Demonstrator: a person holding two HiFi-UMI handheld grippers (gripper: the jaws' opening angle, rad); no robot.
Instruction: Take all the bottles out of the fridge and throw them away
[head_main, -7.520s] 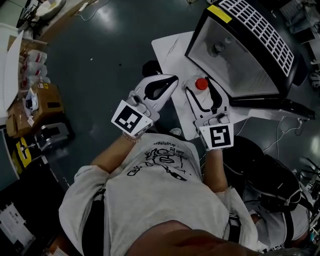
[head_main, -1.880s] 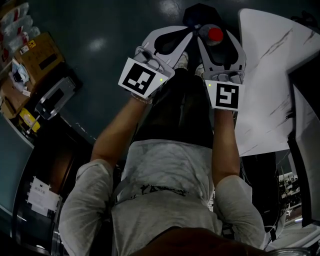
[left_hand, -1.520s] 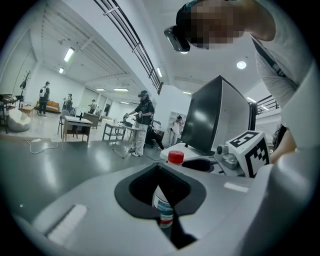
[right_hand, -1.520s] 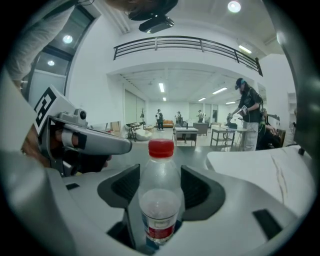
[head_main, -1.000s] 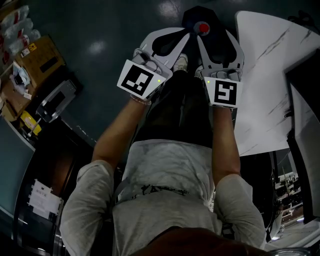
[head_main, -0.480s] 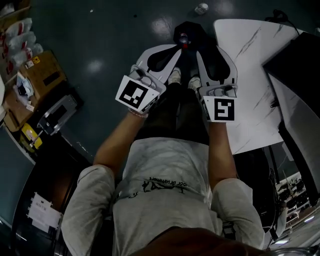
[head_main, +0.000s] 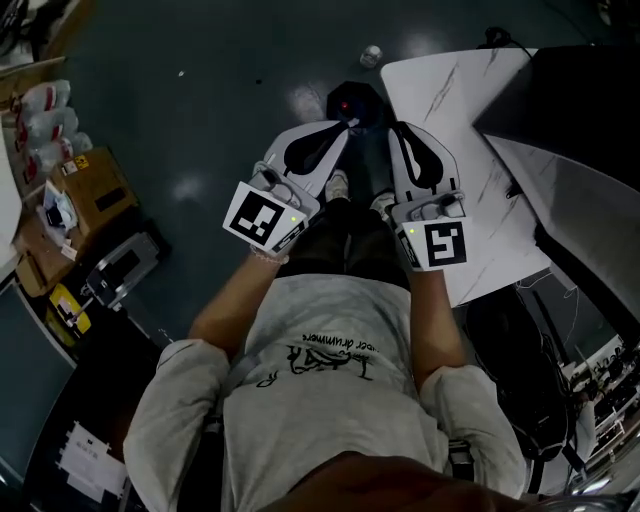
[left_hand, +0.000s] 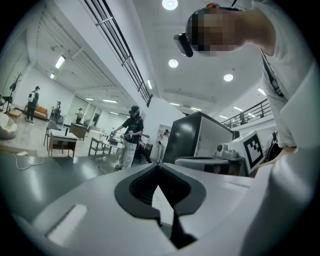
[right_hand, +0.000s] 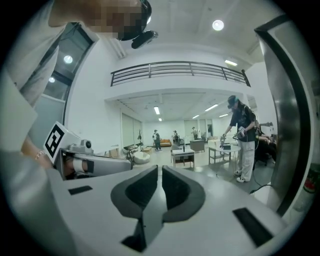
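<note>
In the head view a black bin (head_main: 352, 100) stands on the dark floor ahead of the person's feet, and the red cap of a bottle (head_main: 345, 105) shows inside it. Both grippers are held level, side by side, above the bin. My left gripper (head_main: 343, 130) is shut with nothing in it; in its own view the jaws (left_hand: 159, 169) meet. My right gripper (head_main: 399, 131) has just been closing its jaws and now stands shut and empty, its tips (right_hand: 160, 171) together. The dark fridge (head_main: 580, 90) stands on the white marble-look table (head_main: 470, 140) at the right.
A small pale round object (head_main: 372, 55) lies on the floor beyond the bin. Cardboard boxes (head_main: 85, 190) and clutter line the left side. Cables and gear (head_main: 530, 380) sit under the table at right. Other people (right_hand: 242, 145) work at tables far off.
The red-capped bottle left the right gripper and dropped into the bin. Both grippers rose away from the bin, and the right jaws went from wide open to shut.
</note>
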